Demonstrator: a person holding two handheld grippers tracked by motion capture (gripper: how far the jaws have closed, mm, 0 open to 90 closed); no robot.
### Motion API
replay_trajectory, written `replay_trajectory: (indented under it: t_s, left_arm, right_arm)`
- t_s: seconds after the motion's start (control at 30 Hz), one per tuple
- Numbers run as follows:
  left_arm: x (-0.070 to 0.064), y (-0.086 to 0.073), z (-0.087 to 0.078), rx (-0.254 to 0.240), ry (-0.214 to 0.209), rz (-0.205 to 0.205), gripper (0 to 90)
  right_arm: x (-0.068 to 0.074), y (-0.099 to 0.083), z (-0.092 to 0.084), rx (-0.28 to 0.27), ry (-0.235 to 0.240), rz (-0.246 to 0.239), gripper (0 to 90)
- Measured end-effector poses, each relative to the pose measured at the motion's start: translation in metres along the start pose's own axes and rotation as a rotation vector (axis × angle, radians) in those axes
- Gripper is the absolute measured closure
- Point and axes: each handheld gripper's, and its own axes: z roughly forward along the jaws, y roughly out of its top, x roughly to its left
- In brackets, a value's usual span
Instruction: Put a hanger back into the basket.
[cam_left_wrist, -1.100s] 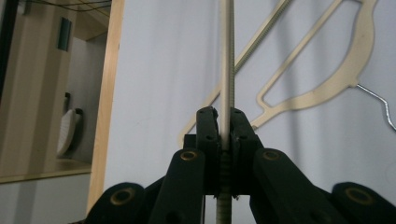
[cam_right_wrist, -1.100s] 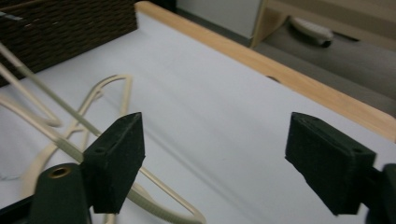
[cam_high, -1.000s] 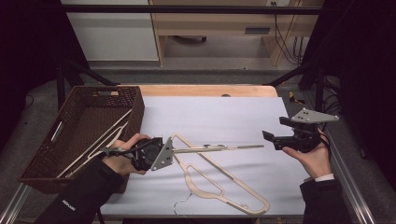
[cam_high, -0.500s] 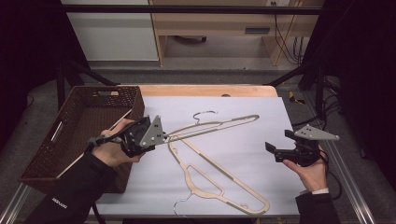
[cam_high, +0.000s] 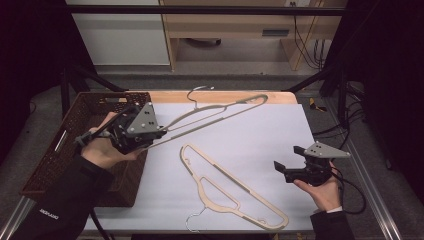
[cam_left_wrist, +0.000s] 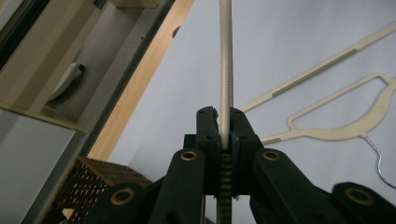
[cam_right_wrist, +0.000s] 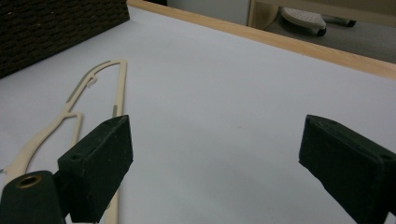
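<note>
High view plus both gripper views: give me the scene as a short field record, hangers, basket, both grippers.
left gripper: shut on the lifted hanger's bar, beside the basket
lifted hanger: beige, held off the table, slanting up toward the far edge, hook at the far end
second hanger: beige, flat on the table, hook toward the near edge
right gripper: open, nothing between the jaws, above the table's right side
basket: dark wicker, at the table's left edge
table: white top, wooden far edge

The white-topped counter (cam_high: 300, 130) with a pale wooden far edge carries 1 cream plastic clothes hanger (cam_high: 227, 187) lying flat toward 6 o'clock, its metal hook nearest. A dark brown woven wicker basket (cam_high: 75, 150) sits at 9 o'clock.
</note>
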Motion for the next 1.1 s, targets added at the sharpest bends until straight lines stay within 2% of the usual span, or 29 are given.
replay_trajectory:
  t_s: [0.23, 0.4, 0.63, 0.87, 0.97, 1.1]
  left_arm:
    - [0.024, -0.018, -0.016, 0.015, 0.056, -0.070, 85.4]
    - [0.044, -0.039, -0.031, 0.034, 0.113, -0.132, 85.4]
    - [0.061, -0.073, -0.043, 0.069, 0.176, -0.211, 85.4]
    - [0.067, -0.115, -0.050, 0.112, 0.233, -0.284, 85.4]
    - [0.067, -0.131, -0.053, 0.117, 0.258, -0.293, 85.4]
    - [0.065, -0.153, -0.058, 0.145, 0.273, -0.330, 85.4]
  right_arm:
    - [0.001, -0.002, 0.001, 0.006, 0.007, 0.000, 10.0]
    - [0.002, -0.003, 0.001, 0.005, 0.010, 0.002, 9.9]
    - [0.005, -0.004, 0.004, 0.010, 0.021, -0.011, 8.3]
    - [0.008, -0.005, 0.004, 0.015, 0.030, -0.015, 7.8]
    - [0.009, -0.005, 0.005, 0.017, 0.030, -0.014, 7.7]
    - [0.009, -0.005, 0.004, 0.018, 0.030, -0.016, 7.7]
